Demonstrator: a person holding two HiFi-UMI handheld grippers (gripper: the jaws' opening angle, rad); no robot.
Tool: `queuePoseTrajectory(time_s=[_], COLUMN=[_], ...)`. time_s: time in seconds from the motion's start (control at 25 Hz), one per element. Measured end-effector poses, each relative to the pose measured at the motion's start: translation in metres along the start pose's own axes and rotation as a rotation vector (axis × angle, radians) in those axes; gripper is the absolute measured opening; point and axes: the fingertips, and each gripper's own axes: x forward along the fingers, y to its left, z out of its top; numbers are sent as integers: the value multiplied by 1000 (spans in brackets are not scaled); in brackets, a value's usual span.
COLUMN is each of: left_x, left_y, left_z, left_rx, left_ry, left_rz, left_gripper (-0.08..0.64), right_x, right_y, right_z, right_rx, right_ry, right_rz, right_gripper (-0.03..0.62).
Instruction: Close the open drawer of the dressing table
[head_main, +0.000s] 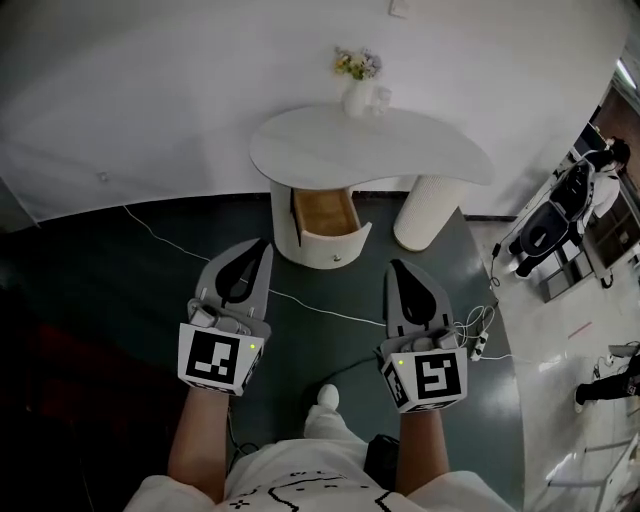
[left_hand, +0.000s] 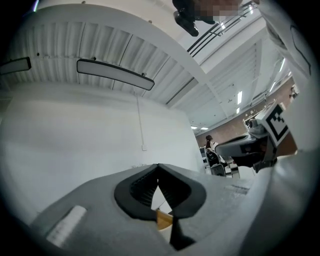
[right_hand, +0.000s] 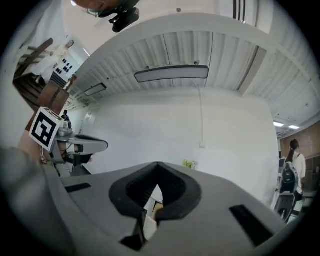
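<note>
The white dressing table (head_main: 370, 150) stands against the wall ahead. Its drawer (head_main: 325, 212) is pulled out of the left pedestal, showing a bare wooden inside. My left gripper (head_main: 262, 245) is held above the dark floor, a short way in front of the drawer and to its left, shut with nothing in it. My right gripper (head_main: 394, 268) hangs to the drawer's right, also shut and empty. In the left gripper view the jaws (left_hand: 158, 166) meet at the tip, and a sliver of the drawer's wood (left_hand: 164, 219) shows through the gap. The right gripper view shows its jaws (right_hand: 158, 164) closed the same way.
A vase of flowers (head_main: 358, 85) sits at the back of the tabletop. A ribbed white column (head_main: 425, 210) holds up the table's right end. A white cable (head_main: 310, 305) crosses the floor towards a power strip (head_main: 480, 340). Chairs and a person (head_main: 575, 200) are at the far right.
</note>
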Motion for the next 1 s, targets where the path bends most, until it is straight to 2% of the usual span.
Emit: queuePoseTrajectory(time_s=[0.4,0.72,1.0], left_x=[110,151,181], left_y=[10,16,31], left_z=[-11,-42,-75], left_rx=[36,0,-22], left_ry=[13,47,88], left_rz=[71,113,81], left_gripper=[17,17,17], right_x=[81,113,143], right_y=[-93,-118,-121], right_z=[-30,-69,-105], right_rx=[55,59,99], right_ry=[15,75,135], right_rz=[27,62,46], right_gripper=[-3,-3,-3])
